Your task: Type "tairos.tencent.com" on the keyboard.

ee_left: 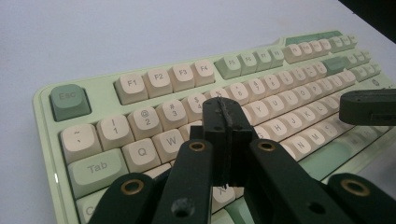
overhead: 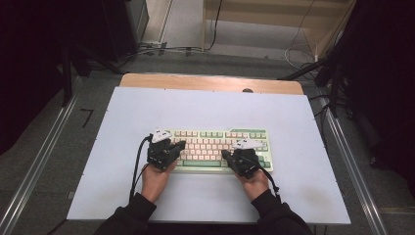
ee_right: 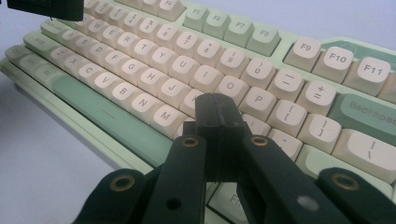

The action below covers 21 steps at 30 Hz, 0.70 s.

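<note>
Open white tabletop (overhead: 210, 105) stretches wide beyond the keyboard (overhead: 215, 142), plenty of passage there. Bare room on the left flank and on the right as well. The near strip in front of the keyboard is taken by two hands: the left gripper (overhead: 177, 145) sits over the keyboard's left end, the right gripper (overhead: 226, 155) over its lower right part, with a gap of keys between them. Both sets of fingers pressed together above the keycaps.
</note>
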Each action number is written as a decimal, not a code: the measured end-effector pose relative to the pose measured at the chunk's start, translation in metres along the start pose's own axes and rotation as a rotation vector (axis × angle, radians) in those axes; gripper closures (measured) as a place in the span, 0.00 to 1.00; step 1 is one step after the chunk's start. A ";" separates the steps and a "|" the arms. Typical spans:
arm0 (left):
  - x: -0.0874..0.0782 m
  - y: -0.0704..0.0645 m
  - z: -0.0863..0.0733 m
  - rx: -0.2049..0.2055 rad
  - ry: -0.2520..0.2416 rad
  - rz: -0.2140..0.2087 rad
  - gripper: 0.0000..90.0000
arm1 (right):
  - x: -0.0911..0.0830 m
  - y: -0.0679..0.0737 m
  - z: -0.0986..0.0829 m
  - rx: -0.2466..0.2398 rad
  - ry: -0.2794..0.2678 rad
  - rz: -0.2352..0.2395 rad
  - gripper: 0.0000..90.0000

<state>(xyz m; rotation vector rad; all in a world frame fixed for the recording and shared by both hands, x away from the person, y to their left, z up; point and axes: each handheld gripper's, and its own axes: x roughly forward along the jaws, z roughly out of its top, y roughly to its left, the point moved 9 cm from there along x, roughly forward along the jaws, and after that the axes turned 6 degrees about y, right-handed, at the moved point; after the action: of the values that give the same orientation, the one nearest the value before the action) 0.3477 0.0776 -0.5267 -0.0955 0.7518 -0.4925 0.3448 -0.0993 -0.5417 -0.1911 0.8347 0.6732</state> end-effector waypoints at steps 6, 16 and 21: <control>0.000 0.001 0.000 -0.003 -0.002 0.001 1.00 | 0.003 -0.003 -0.005 0.000 0.019 -0.017 0.98; -0.001 0.002 0.000 -0.001 0.000 0.004 1.00 | -0.002 -0.004 0.000 0.016 -0.001 -0.007 0.98; -0.002 0.002 -0.001 -0.001 0.000 0.004 1.00 | -0.004 -0.005 0.002 0.026 -0.011 0.000 0.98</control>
<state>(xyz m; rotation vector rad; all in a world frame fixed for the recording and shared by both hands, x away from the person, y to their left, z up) 0.3467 0.0799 -0.5265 -0.0944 0.7518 -0.4885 0.3476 -0.1040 -0.5379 -0.1643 0.8327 0.6624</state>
